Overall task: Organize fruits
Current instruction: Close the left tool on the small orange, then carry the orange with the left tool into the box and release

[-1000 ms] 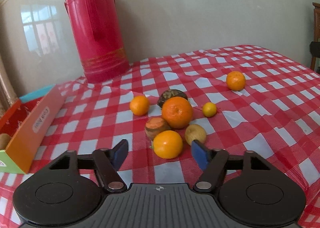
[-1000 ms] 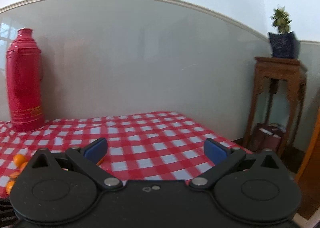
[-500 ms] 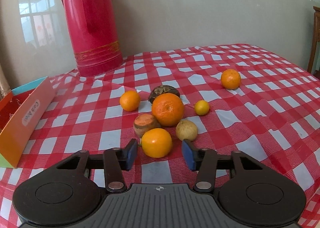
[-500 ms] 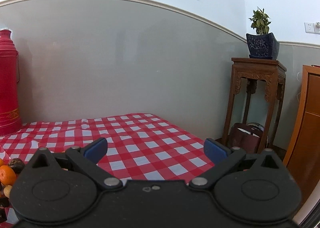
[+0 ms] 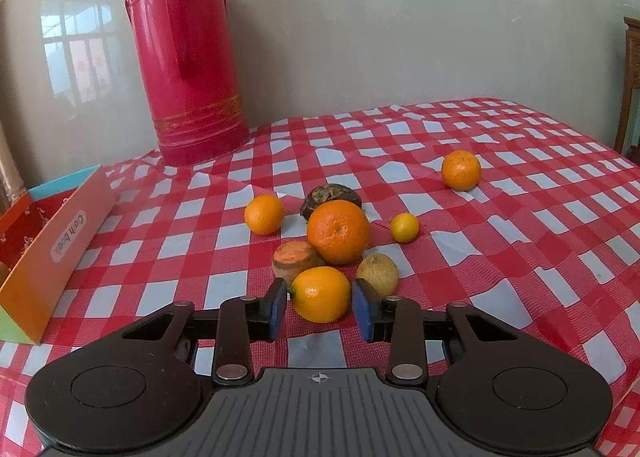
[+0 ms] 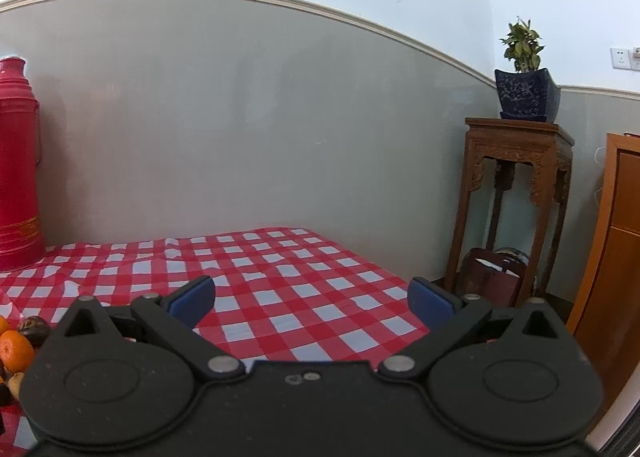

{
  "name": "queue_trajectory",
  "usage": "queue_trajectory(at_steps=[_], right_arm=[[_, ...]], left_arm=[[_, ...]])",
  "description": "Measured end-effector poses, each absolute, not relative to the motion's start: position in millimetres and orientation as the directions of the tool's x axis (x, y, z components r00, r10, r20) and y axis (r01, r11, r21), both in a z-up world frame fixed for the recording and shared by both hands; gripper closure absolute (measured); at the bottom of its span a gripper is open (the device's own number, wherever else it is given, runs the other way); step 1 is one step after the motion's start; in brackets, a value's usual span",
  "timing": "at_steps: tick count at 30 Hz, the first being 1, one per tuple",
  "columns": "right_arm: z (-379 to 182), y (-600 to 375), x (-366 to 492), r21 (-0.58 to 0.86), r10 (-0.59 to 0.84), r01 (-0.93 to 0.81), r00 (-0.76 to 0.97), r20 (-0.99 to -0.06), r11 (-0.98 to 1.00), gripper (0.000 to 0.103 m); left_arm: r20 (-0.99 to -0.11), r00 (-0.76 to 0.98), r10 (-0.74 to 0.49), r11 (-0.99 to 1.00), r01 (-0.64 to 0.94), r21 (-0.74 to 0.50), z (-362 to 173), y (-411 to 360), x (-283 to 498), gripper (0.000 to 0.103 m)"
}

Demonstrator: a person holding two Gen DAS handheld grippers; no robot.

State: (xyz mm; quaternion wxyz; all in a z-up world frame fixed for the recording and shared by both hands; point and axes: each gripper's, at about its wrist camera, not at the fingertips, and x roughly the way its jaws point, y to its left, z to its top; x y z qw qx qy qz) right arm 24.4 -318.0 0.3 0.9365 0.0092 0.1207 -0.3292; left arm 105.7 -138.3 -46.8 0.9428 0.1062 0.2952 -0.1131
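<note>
- My left gripper (image 5: 320, 307) is closing its fingers (image 5: 277, 307) on the nearest orange (image 5: 320, 294); the fruit sits squarely between them on the surface (image 5: 500, 257), pads at its flanks, a sliver of gap maybe left
- It's round, so no axis matters
- My right gripper (image 6: 312, 297), fingers wide apart and empty, faces away from the pile
- The box (image 5: 52, 241) lies far left, nearer my left hand
</note>
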Motion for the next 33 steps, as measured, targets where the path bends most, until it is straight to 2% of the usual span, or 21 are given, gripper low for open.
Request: queue_trajectory(at_steps=[28, 33], right_arm=[[2.1, -314.5, 25.7, -0.057, -0.576, 0.581, 0.781, -0.242, 0.812, 0.006], [3.7, -311.9, 26.0, -0.052, -0.569, 0.575, 0.787, -0.238, 0.817, 0.006]], left_arm=[[-0.573, 0.806, -0.148, 0.955, 0.267, 0.129, -51.1, -136.2, 108.2, 0.067], [-0.478, 0.871, -0.109, 0.960, 0.218, 0.178, -37.8, -131.8, 98.1, 0.067]])
